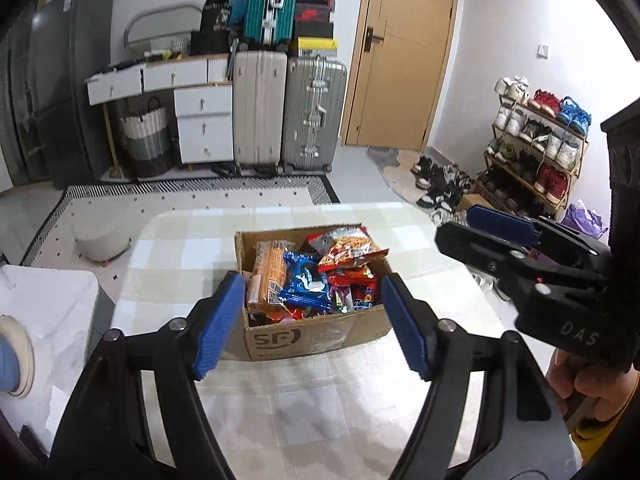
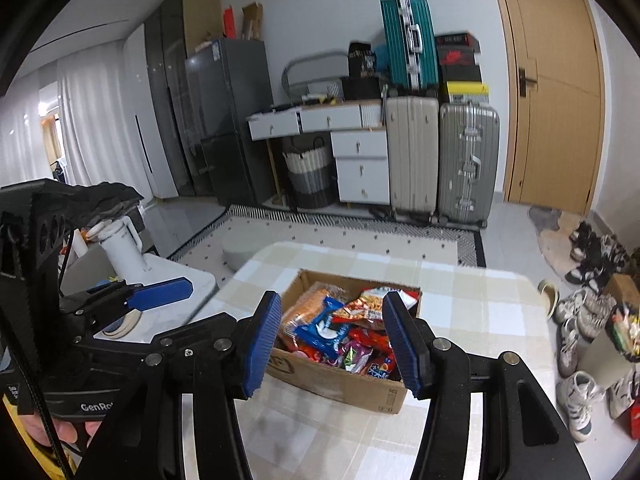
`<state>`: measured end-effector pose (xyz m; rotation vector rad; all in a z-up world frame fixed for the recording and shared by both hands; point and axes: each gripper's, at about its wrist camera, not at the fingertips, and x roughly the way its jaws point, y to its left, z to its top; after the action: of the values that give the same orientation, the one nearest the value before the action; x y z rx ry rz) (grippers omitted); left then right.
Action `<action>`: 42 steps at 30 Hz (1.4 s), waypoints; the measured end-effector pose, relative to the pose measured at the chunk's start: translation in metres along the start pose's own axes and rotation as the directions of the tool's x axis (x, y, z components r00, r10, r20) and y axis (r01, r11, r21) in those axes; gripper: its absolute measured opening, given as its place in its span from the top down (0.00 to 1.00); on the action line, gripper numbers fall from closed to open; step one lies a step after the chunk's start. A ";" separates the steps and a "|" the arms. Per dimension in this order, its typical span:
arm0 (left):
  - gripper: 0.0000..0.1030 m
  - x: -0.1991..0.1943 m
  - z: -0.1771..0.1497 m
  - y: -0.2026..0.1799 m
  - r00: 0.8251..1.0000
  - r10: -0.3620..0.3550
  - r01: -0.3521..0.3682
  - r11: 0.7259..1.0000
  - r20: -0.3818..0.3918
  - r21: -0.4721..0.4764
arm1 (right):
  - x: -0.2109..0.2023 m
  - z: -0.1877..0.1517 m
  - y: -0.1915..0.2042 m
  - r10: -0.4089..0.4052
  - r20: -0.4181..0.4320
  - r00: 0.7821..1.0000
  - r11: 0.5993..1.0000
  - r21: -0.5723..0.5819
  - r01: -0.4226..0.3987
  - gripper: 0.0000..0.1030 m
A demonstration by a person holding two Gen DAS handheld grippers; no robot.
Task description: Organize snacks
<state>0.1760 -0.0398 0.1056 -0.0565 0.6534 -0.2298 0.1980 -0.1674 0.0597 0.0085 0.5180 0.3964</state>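
An open cardboard box [image 1: 304, 336] [image 2: 340, 388] stands on a table with a checked cloth [image 1: 320, 408] [image 2: 480, 308]. It is full of snack packs: a blue pack [image 1: 306, 284] [image 2: 324, 328], a red and orange bag [image 1: 352, 248] [image 2: 372, 306] on top, an orange pack [image 1: 270, 276] [image 2: 310, 302]. My left gripper [image 1: 314, 324] [image 2: 160, 292] hangs above the table on the near side of the box, open, with nothing between its pads. My right gripper [image 2: 334, 344] [image 1: 480, 232] is beside it to the right, also open and holding nothing.
A white side table [image 1: 48, 304] with a white jug [image 2: 120, 240] stands left of the table. A round stool [image 1: 102, 240] sits on the rug beyond. Shoes and a shoe rack [image 1: 536, 148] fill the right side; suitcases [image 2: 468, 160] line the far wall.
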 end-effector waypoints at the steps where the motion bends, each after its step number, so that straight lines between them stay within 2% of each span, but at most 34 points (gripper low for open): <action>1: 0.27 -0.012 -0.001 -0.001 1.000 0.005 -0.005 1.000 0.017 -0.001 | -0.011 0.000 0.004 -0.001 0.019 1.000 1.000 -0.007 0.001 0.37; 2: 0.24 -0.028 -0.002 -0.003 0.999 0.011 -0.011 1.000 0.044 -0.002 | -0.022 0.000 0.007 -0.001 0.041 0.999 1.000 -0.014 0.002 0.31; 6: 0.21 -0.079 -0.007 -0.005 0.993 0.035 -0.035 0.999 0.117 -0.005 | -0.072 -0.004 0.023 -0.001 0.134 0.991 0.999 -0.048 0.007 0.25; 8: 0.18 -0.107 -0.014 -0.006 0.987 0.054 -0.054 0.999 0.154 -0.008 | -0.095 -0.009 0.030 0.003 0.175 0.985 0.998 -0.056 0.007 0.16; 11: 0.13 -0.142 -0.026 0.000 0.978 0.060 -0.055 0.998 0.198 -0.028 | -0.131 -0.021 0.041 0.001 0.250 0.968 0.997 -0.073 0.018 0.08; 14: 0.01 -0.176 -0.046 0.006 0.969 0.047 -0.035 0.998 0.242 -0.053 | -0.158 -0.039 0.051 -0.018 0.315 0.949 0.994 -0.093 0.050 0.02; 16: 0.01 -0.196 -0.059 0.010 0.960 0.054 -0.038 0.997 0.276 -0.061 | -0.172 -0.053 0.057 -0.034 0.341 0.939 0.993 -0.095 0.071 0.01; 19: 0.01 -0.217 -0.077 0.017 0.949 0.080 -0.062 0.996 0.304 -0.069 | -0.187 -0.072 0.059 -0.052 0.347 0.937 0.994 -0.071 0.082 0.01; 22: 0.01 -0.237 -0.097 0.021 0.940 0.143 -0.118 0.988 0.310 -0.099 | -0.200 -0.091 0.059 -0.068 0.356 0.932 0.995 -0.043 0.089 0.01; 23: 0.01 -0.248 -0.108 0.022 0.929 0.142 -0.108 0.987 0.342 -0.118 | -0.200 -0.095 0.058 -0.071 0.358 0.931 0.995 -0.038 0.090 0.01; 25: 0.01 -0.255 -0.120 0.019 0.921 0.142 -0.106 0.988 0.364 -0.116 | -0.205 -0.104 0.055 -0.086 0.372 0.924 0.995 -0.018 0.100 0.01; 29: 0.01 -0.241 -0.129 0.008 0.924 0.138 -0.132 0.990 0.357 -0.040 | -0.195 -0.111 0.039 -0.068 0.370 0.926 0.998 0.017 0.067 0.01; 31: 0.01 -0.229 -0.135 0.009 0.927 0.152 -0.147 0.988 0.343 -0.041 | -0.186 -0.118 0.030 -0.086 0.355 0.931 0.996 0.034 0.079 0.01; 35: 0.01 -0.186 -0.140 0.015 0.941 0.146 -0.128 0.989 0.306 -0.077 | -0.165 -0.129 0.015 -0.089 0.331 0.939 0.995 0.061 0.073 0.01; 37: 0.01 -0.153 -0.134 0.018 0.942 0.176 -0.161 0.984 0.286 -0.077 | -0.153 -0.136 0.009 -0.107 0.330 0.938 0.994 0.052 0.095 0.01; 42: 0.01 -0.089 -0.152 0.033 0.947 0.208 -0.192 0.977 0.247 -0.088 | -0.118 -0.155 -0.014 -0.104 0.312 0.944 0.993 0.088 0.081 0.01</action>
<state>0.0213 0.0157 0.0341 -0.0786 0.4056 -0.0043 0.0344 -0.2384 -0.0196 0.1172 0.2137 0.2764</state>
